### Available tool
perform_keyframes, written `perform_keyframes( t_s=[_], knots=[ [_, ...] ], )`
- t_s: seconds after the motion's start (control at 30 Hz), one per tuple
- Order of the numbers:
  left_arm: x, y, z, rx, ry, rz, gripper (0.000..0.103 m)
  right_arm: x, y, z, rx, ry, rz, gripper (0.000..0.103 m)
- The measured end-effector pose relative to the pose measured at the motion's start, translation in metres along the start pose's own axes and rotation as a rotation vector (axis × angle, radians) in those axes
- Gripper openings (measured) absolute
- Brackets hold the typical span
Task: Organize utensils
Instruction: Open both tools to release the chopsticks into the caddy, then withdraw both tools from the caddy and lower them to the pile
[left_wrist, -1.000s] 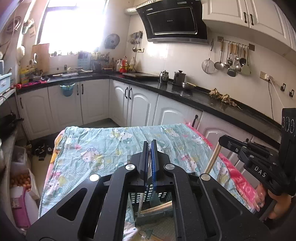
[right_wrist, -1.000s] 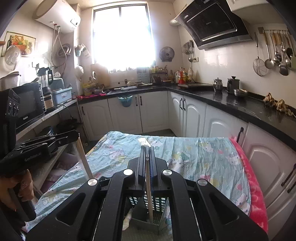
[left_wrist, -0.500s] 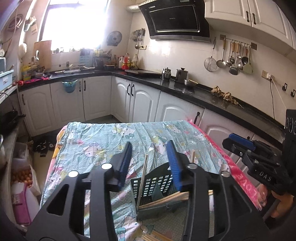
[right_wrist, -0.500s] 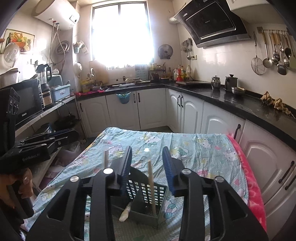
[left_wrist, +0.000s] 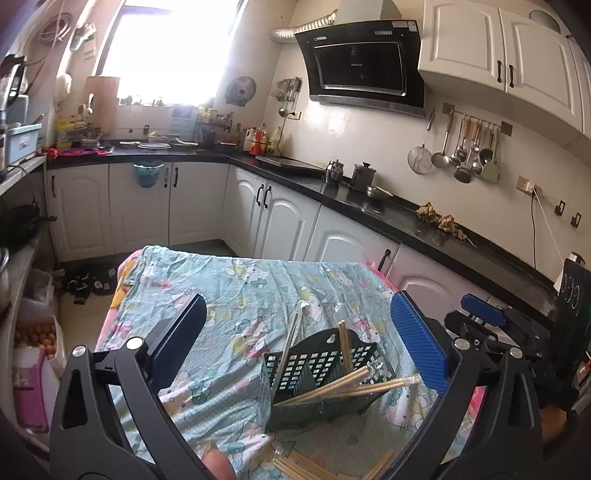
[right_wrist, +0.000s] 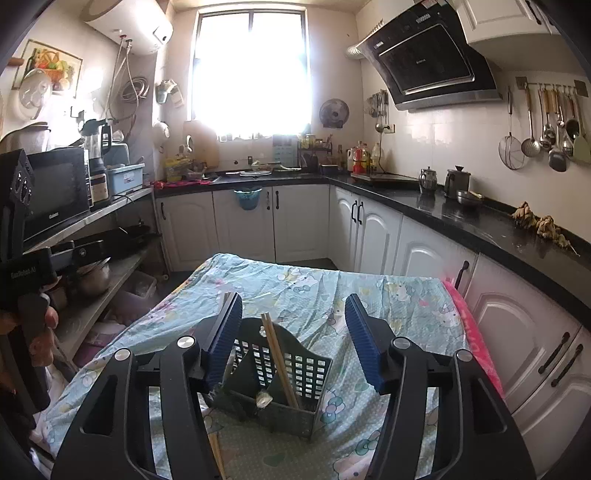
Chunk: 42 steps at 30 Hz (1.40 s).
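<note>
Standing loose in the slotted caddy (right_wrist: 280, 373), light, stiff chopsticks (right_wrist: 277, 354) suited mid-shaft pinches; left hand-held gripper (left_wrist: 295, 339) and right hand-held gripper (right_wrist: 295, 343), jaws just opened, were released.

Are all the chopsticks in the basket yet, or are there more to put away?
Not all yet. Several chopsticks already stand or lean in the dark utensil basket. Nothing is in hand: the left gripper and right gripper have just been opening and now stand open, with nothing pressed between their pads. Still left: a few loose chopsticks lying on the tablecloth in front of the basket.
</note>
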<state>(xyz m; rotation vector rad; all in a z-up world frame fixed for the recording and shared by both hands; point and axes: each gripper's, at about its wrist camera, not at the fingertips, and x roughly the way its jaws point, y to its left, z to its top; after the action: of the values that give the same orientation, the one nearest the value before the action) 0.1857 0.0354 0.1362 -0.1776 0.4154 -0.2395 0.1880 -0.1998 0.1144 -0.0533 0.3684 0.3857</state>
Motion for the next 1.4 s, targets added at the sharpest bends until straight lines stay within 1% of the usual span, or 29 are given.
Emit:
perform_keyframes(
  t_s=[0.23, 0.63, 0.87, 1.0, 1.4],
  knots=[
    [-0.015, 0.004, -0.008, -0.02, -0.004, 0.003, 0.092, -0.016, 0.008, -0.005, -0.018, -0.005, 0.01, 0.06],
    [-0.028, 0.011, -0.03, -0.051, 0.025, 0.007, 0.092, -0.033, 0.021, -0.018, -0.036, 0.004, 0.034, 0.062],
    [-0.034, 0.012, -0.046, -0.06, 0.045, -0.002, 0.092, -0.038, 0.025, -0.031, -0.039, 0.025, 0.047, 0.062],
    [-0.034, 0.012, -0.059, -0.065, 0.071, -0.005, 0.092, -0.039, 0.028, -0.04, -0.042, 0.044, 0.053, 0.062],
    [-0.027, 0.023, -0.106, -0.128, 0.175, -0.003, 0.092, -0.04, 0.033, -0.073, -0.044, 0.113, 0.067, 0.062]
  ],
)
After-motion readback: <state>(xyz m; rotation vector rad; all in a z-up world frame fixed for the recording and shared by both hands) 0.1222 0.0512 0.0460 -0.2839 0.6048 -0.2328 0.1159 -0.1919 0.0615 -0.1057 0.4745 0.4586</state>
